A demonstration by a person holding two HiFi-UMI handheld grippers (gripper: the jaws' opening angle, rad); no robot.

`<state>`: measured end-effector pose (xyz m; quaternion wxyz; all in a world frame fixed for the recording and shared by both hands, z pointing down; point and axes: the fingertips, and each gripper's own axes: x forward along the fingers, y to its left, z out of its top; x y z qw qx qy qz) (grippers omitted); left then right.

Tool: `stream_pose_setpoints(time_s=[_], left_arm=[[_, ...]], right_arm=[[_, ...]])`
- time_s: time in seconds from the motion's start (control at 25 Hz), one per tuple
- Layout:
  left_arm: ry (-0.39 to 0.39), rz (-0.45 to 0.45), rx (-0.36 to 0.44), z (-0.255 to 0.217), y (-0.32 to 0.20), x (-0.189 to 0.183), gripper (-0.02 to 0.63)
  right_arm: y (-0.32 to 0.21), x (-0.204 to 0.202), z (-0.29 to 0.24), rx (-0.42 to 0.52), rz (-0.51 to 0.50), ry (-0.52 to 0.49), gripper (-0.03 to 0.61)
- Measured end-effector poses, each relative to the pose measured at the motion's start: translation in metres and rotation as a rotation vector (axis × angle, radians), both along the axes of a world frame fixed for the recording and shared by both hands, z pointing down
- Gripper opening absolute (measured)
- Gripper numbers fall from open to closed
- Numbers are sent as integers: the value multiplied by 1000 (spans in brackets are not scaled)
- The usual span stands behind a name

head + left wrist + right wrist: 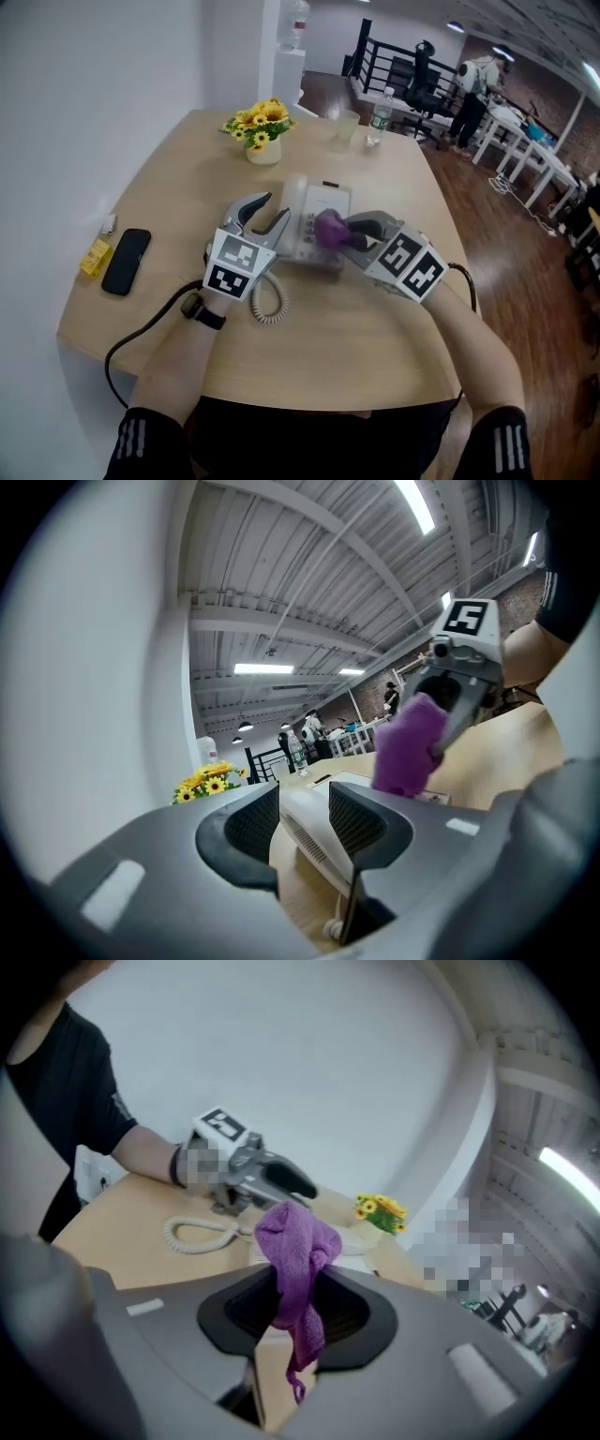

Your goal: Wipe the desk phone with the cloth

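Observation:
A white desk phone (325, 202) sits mid-table, its coiled cord (269, 300) trailing toward me. My right gripper (341, 233) is shut on a purple cloth (328, 228), and the cloth's bunched end rests on the phone's keypad area. In the right gripper view the cloth (295, 1251) sticks up from between the jaws of that gripper (298, 1302). My left gripper (265, 214) stands open at the phone's left side, close to the handset (294, 208). The left gripper view looks along its spread jaws (305, 822) to the handset (307, 836) and the cloth (408, 747).
A pot of yellow flowers (260, 127) stands at the table's far side, with a plastic cup (347, 125) and a water bottle (379, 114) to its right. A black smartphone (126, 261) and a small yellow object (96, 255) lie near the left edge. A person (473, 89) stands far behind.

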<state>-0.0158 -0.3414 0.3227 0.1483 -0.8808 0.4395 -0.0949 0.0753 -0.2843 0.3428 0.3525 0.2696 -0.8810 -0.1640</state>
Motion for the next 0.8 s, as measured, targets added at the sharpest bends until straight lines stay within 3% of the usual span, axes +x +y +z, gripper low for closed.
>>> stream_pose_setpoints(time_s=[0.16,0.28,0.44,0.8], left_arm=[[-6,-1,-3,1,0,0,160],[-6,0,-1,1,1,1,160],[1,2,-2,0,1,1,160],[-2,0,0,0,1,1,160]], right_arm=[[-72,30,-21,5,178,-48,115],[-91,35,2,-49,220,-24,115],[-64,21,38,-39,162,52,115],[36,0,67,-39,-14,112,115]])
